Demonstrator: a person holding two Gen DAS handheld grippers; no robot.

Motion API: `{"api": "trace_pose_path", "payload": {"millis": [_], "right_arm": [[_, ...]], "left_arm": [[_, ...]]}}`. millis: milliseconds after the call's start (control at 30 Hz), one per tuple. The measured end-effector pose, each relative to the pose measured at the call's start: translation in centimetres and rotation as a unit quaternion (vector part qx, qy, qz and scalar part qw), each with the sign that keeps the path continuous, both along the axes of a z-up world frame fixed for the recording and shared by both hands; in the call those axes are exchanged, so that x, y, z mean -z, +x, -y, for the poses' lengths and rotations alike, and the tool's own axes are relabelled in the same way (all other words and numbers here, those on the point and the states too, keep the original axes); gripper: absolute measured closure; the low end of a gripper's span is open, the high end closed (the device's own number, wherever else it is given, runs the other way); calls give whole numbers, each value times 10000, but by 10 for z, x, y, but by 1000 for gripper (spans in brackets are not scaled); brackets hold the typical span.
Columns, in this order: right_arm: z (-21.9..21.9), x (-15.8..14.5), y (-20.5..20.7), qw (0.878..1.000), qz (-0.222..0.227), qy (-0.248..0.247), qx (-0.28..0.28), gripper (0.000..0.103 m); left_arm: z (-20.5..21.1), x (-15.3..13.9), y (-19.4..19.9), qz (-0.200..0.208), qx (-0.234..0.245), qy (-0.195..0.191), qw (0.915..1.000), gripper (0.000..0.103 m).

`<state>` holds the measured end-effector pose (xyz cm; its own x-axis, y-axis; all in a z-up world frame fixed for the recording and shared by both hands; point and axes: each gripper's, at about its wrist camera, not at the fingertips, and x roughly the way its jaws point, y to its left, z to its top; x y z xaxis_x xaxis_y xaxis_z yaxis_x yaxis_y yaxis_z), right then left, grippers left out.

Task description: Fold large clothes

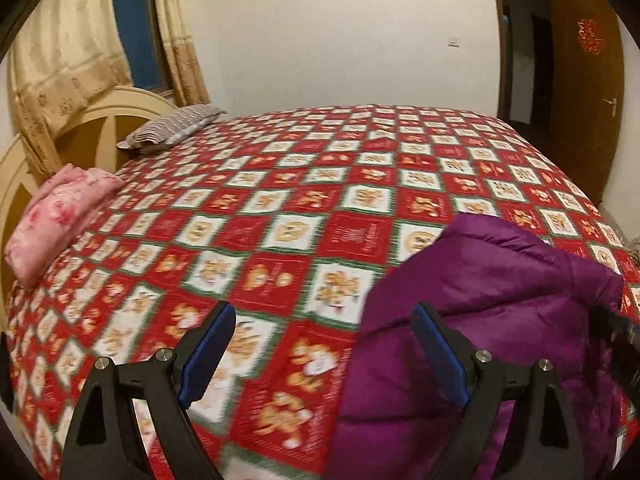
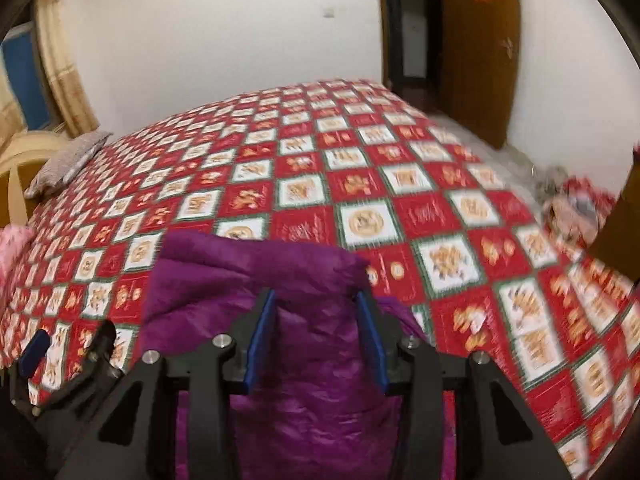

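Purple padded jacket (image 2: 280,280), bunched and lifted above the near edge of the bed's red-and-white checked quilt (image 2: 360,184). Right gripper (image 2: 316,340) pinches a thick fold of it between its blue pads. Left gripper (image 1: 324,348) stands spread wide beside the jacket (image 1: 500,280), nothing between its fingers. Pink folded bedding (image 1: 60,216) and a striped pillow (image 1: 172,130) lie by the headboard (image 1: 100,120).

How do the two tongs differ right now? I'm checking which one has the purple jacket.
The left tongs stand wide open with only bedspread between the pads; the right tongs are narrower, closed on the purple jacket. The jacket lies beside the left tongs, but bunches between the right ones. Both have black arms and blue pads.
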<state>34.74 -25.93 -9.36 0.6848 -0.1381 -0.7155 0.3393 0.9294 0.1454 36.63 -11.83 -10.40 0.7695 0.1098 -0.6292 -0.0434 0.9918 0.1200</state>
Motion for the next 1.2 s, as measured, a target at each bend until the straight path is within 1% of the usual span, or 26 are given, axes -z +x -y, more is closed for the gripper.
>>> {"api": "trace_pose_path", "payload": {"millis": [33, 67, 167, 333, 467, 633, 900, 1033, 1200], "right_arm": [[10, 14, -4, 9999, 43, 100, 80, 58], [15, 21, -5, 9997, 83, 218, 86, 58], [30, 46, -10, 9989, 62, 439, 128, 58], [33, 57, -11, 9986, 206, 470, 117, 58], [36, 64, -12, 9981, 260, 551, 90, 58], [43, 75, -13, 9970, 288, 712, 94, 57], [47, 85, -12, 9965, 291, 779, 67, 56], [48, 89, -12, 9962, 272, 823, 62, 54], [49, 94, -9, 9962, 231, 843, 42, 52]], "left_arm": [[6, 6, 4, -72, 25, 60, 10000, 13], [14, 15, 9, -182, 51, 166, 9997, 13], [23, 29, 11, -260, 104, 237, 9993, 13], [35, 41, 13, -205, 132, 482, 9985, 12], [34, 50, 15, -250, 101, 447, 9986, 10], [39, 57, 16, -217, 80, 560, 9982, 8], [36, 66, 19, -278, 100, 387, 9988, 7], [32, 70, 20, -302, 107, 226, 9992, 7], [32, 73, 20, -276, 99, 161, 9994, 7]]}}
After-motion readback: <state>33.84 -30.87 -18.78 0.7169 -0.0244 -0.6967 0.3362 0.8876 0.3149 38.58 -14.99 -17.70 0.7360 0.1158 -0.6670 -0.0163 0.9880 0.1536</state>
